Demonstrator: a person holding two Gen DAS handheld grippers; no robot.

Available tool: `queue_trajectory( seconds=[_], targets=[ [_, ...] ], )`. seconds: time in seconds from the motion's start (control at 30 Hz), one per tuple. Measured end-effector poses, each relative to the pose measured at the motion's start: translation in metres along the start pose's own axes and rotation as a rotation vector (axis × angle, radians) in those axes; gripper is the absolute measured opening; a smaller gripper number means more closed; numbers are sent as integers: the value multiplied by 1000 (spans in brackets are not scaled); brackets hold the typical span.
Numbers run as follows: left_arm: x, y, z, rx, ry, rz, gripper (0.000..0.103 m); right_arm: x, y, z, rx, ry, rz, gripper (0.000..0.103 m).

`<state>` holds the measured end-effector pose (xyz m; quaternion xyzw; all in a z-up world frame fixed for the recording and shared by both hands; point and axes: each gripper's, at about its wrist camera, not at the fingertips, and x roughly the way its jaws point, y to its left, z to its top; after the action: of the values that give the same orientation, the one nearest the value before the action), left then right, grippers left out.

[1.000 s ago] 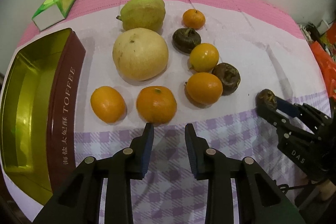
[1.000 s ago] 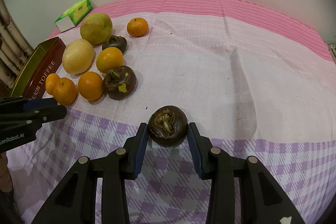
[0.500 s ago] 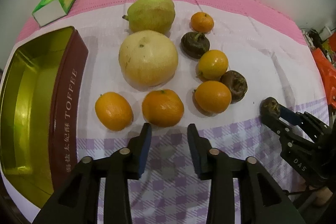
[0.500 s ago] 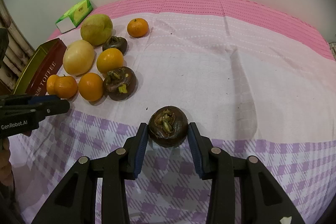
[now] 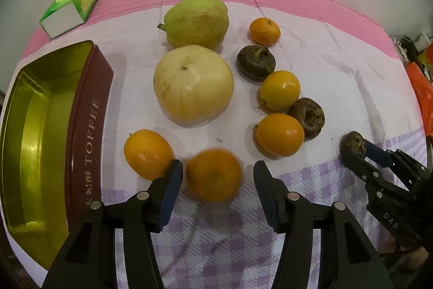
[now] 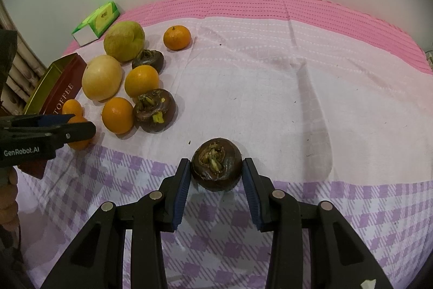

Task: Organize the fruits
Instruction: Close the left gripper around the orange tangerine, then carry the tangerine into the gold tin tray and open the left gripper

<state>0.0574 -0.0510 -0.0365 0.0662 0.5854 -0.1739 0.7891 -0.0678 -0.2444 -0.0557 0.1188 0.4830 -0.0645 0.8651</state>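
Fruits lay grouped on a cloth-covered table [image 6: 270, 99]. The left gripper [image 5: 217, 175], its jaws just opening, stood around a blurred orange [image 5: 213, 175] without pressing it. The right gripper [image 6: 216, 172] pinched a dark brown fruit [image 6: 216, 164] on the checked edge. Farther off sat a pale melon [image 5: 193, 83], a green pear [image 5: 196, 22] and a toffee tin [image 5: 54, 142].

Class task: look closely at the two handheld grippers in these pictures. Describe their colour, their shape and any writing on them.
Both the left gripper and the right gripper are matte black plastic with two angular fingers, each lined with a ribbed blue pad and fitted with round silver rivets. Seen side-on, the left one reads "GenRobot.AI" in white; the right one shows white letters "DAS".
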Motion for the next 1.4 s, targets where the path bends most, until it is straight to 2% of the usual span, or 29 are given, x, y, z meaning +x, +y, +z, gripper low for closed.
queue_trajectory(
  seconds=[0.33,0.4,0.47,0.7,1.0,1.23,1.4],
  targets=[
    [1,1,0,10,-17,7,55,2,3,1,-6,2,-11,37],
    [1,0,1,16,-18,12,53,2,3,1,-7,2,-13,37],
    [4,0,0,16,-6,7,45,2,3,1,-8,3,-14,37],
    [7,0,-1,28,-8,13,43,2,3,1,-8,2,-13,37],
    [-22,1,-1,23,-60,10,43,3,4,0,-15,3,-24,37],
    [-59,34,5,-8,-129,51,43,5,7,1,-26,5,-43,37],
    [-67,78,-1,-70,-141,120,43,5,10,2,-37,9,-67,37]
  ],
)
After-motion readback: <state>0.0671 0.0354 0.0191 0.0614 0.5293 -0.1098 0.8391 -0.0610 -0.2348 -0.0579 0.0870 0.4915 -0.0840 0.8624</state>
